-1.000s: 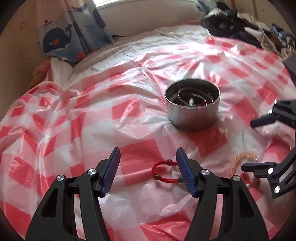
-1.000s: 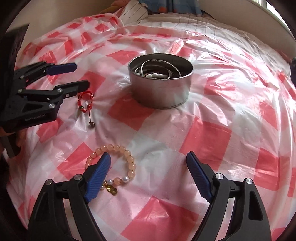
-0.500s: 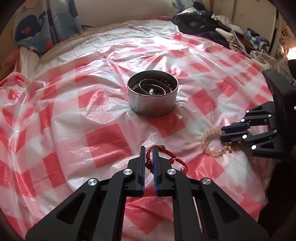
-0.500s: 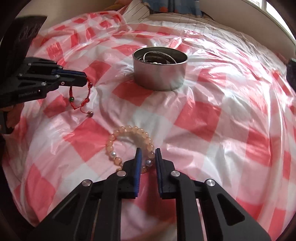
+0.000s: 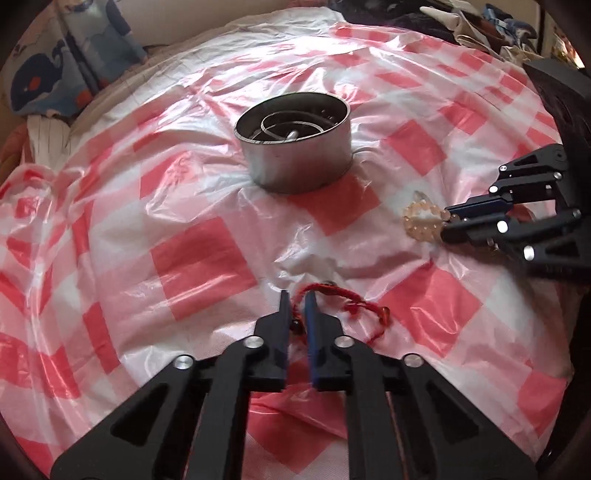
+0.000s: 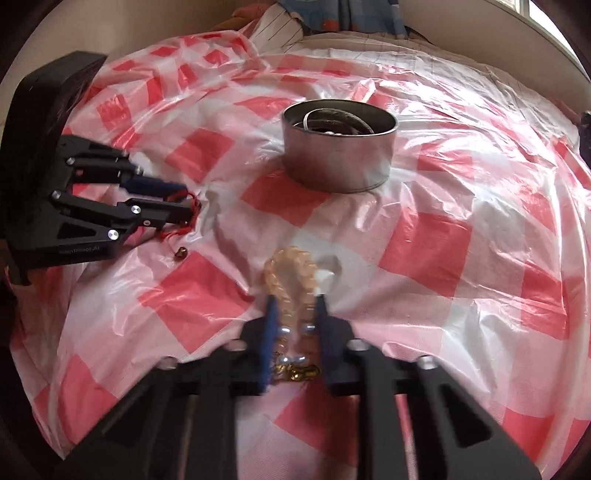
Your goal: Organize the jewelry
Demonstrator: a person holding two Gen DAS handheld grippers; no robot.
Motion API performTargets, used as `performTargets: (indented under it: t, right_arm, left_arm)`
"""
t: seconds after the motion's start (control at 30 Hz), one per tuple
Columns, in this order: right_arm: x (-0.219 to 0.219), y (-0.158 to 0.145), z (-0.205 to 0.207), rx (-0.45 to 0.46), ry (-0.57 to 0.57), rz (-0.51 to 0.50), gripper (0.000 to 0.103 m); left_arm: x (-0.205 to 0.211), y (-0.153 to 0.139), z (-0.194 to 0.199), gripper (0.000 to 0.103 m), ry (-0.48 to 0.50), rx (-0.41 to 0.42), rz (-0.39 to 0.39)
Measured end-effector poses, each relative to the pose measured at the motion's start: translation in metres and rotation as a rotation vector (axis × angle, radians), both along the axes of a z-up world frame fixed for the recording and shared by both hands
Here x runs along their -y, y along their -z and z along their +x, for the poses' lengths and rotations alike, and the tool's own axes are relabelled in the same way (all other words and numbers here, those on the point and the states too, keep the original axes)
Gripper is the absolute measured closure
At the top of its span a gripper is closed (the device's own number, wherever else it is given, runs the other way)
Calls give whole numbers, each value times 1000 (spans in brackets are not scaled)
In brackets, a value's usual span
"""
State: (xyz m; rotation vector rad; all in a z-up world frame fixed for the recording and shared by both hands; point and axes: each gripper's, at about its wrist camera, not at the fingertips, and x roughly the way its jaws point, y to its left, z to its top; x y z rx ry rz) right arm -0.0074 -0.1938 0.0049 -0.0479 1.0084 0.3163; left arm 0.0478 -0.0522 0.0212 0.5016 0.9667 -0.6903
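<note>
A round metal tin [image 5: 295, 144] with bangles and beads inside stands on the red-and-white checked plastic sheet [image 5: 199, 258]; it also shows in the right wrist view [image 6: 338, 147]. My left gripper [image 5: 297, 299] is shut on a red cord bracelet [image 5: 347, 301], whose loose end trails to the right. In the right wrist view the left gripper [image 6: 188, 206] holds the red cord bracelet [image 6: 184, 225] at the left. My right gripper [image 6: 295, 310] is shut on a peach bead bracelet [image 6: 291, 273]. The right gripper [image 5: 448, 219] and the bead bracelet [image 5: 421, 221] also show in the left wrist view.
The sheet covers a bed and is wrinkled around both grippers. A whale-print cloth [image 5: 55, 74] lies at the far left. A pile of dark clothes [image 5: 461, 22] lies at the far right edge of the bed.
Both grippers, open a second ago, closed on their bracelets. They now hold them nearer the tin, with the plastic sheet bunched up under each.
</note>
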Motion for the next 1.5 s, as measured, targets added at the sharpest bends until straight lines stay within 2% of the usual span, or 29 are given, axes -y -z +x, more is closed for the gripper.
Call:
performTargets:
  t: [0.17, 0.23, 0.33, 0.37, 0.4, 0.43, 0.47, 0.5, 0.53, 0.57, 0.6, 0.7, 0.73, 0.77, 0.83, 0.87, 0.9, 0.93, 1.07, 1.1, 1.13, 1.17, 1.2, 1.27, 1.3, 1.33, 1.5]
  right_arm:
    - [15, -13, -2, 43, 50, 96, 95]
    - [18, -15, -2, 49, 68, 100, 95]
    - [19, -15, -1, 54, 81, 86, 93]
    - [19, -14, 1, 47, 85, 83, 87]
    - [20, -13, 2, 49, 95, 78, 62]
    - [20, -13, 3, 56, 100, 73, 44]
    - [18, -15, 3, 72, 98, 68, 42]
    - [17, -16, 4, 82, 96, 61, 40]
    - [16, -16, 6, 87, 98, 52, 35]
    - [15, -14, 8, 88, 103, 41, 33]
    - [13, -11, 12, 82, 113, 23, 31]
    - [9, 4, 22, 32, 126, -27, 32]
    - [8, 6, 22, 27, 124, -37, 37]
    - [6, 6, 21, 29, 112, -35, 44]
    - [7, 5, 18, 22, 99, -6, 67]
    - [8, 5, 18, 18, 97, 6, 73]
    - [9, 5, 17, 11, 90, 38, 85]
    - [9, 4, 16, 9, 88, 55, 89]
    - [7, 3, 14, 10, 82, 51, 89]
    - [7, 3, 14, 10, 85, 44, 80]
    - [6, 4, 14, 13, 91, 28, 61]
    - [6, 5, 14, 16, 93, 13, 54]
    - [3, 6, 14, 17, 84, -4, 51]
    - [-3, 8, 13, 22, 68, -45, 52]
    - [-3, 8, 13, 20, 62, -42, 62]
    - [-1, 7, 12, 15, 59, -15, 86]
    - [14, -4, 2, 26, 80, 108, 88]
  left_arm:
    - [-12, -24, 3, 96, -45, 11, -171]
    - [-16, -27, 5, 96, -71, 27, -179]
    - [-15, -17, 11, 96, -103, 15, -129]
    - [-14, -14, 12, 96, -110, 10, -112]
    - [-12, -11, 13, 94, -110, 8, -94]
    - [-11, -8, 13, 92, -108, 11, -77]
    - [-10, -6, 12, 83, -104, 18, -62]
    - [-8, -4, 12, 66, -103, 25, -49]
    - [-6, -3, 12, 58, -105, 38, -33]
    - [-4, -1, 11, 53, -100, 51, -18]
    - [-2, 1, 10, 53, -92, 50, -6]
    - [2, 8, 11, 52, -89, 52, 20]
    - [3, 9, 11, 52, -85, 51, 18]
    - [3, 9, 10, 53, -78, 45, 14]
    - [5, 8, 9, 55, -69, 45, 16]
    - [6, 8, 8, 55, -67, 49, 18]
    - [6, 7, 8, 59, -63, 46, 17]
    - [7, 8, 7, 61, -57, 39, 14]
    - [7, 8, 6, 63, -59, 34, 11]
    - [7, 8, 6, 63, -63, 33, 10]
    - [8, 8, 6, 62, -65, 33, 11]
    - [8, 9, 6, 62, -67, 35, 15]
    - [9, 9, 5, 62, -67, 36, 16]
    - [8, 9, 5, 66, -64, 30, 13]
    - [8, 8, 5, 86, -52, 21, 2]
    - [9, 6, 4, 96, -46, 22, -7]
    - [4, -19, -4, 97, -34, 28, -134]
